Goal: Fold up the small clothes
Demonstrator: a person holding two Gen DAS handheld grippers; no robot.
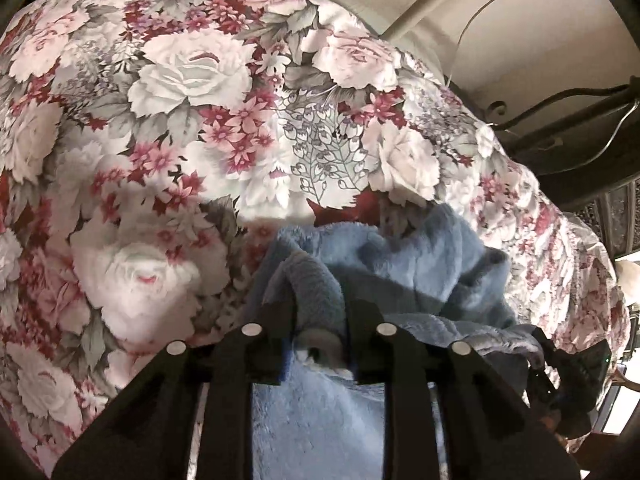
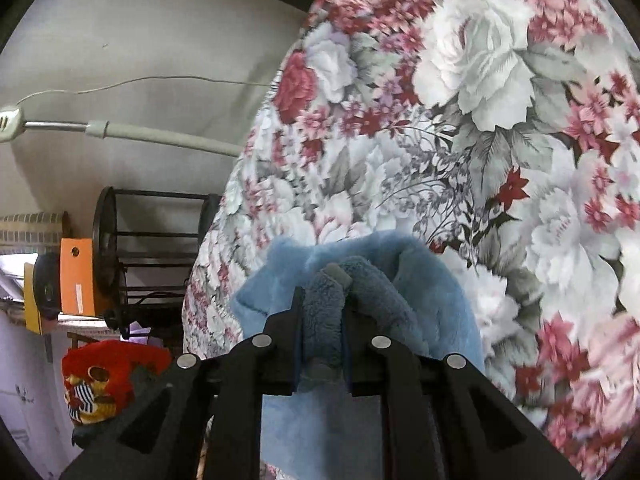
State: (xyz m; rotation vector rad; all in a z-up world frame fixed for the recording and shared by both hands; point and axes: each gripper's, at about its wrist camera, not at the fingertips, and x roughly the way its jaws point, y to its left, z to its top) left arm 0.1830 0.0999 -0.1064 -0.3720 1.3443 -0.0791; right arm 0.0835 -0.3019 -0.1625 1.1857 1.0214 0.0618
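A light blue fleece garment [image 1: 400, 264] lies bunched on a floral bedspread [image 1: 180, 80]. In the left wrist view my left gripper [image 1: 320, 304] points steeply down at it. A raised fold of the fleece fills the narrow gap between its fingers. In the right wrist view the same blue garment [image 2: 360, 280] rises in a hump in front of my right gripper [image 2: 322, 296], which is shut on a thick rolled fold of it. The rest of the garment hangs under both grippers and is partly hidden by their black bodies.
The floral bedspread [image 2: 480, 140] covers most of both views. A pale wall with a white tube [image 2: 160, 136] and a thin wire lies beyond its edge. A black metal rack [image 2: 152, 248], an orange box [image 2: 76, 280] and a red patterned item [image 2: 100, 380] stand off the bed's side.
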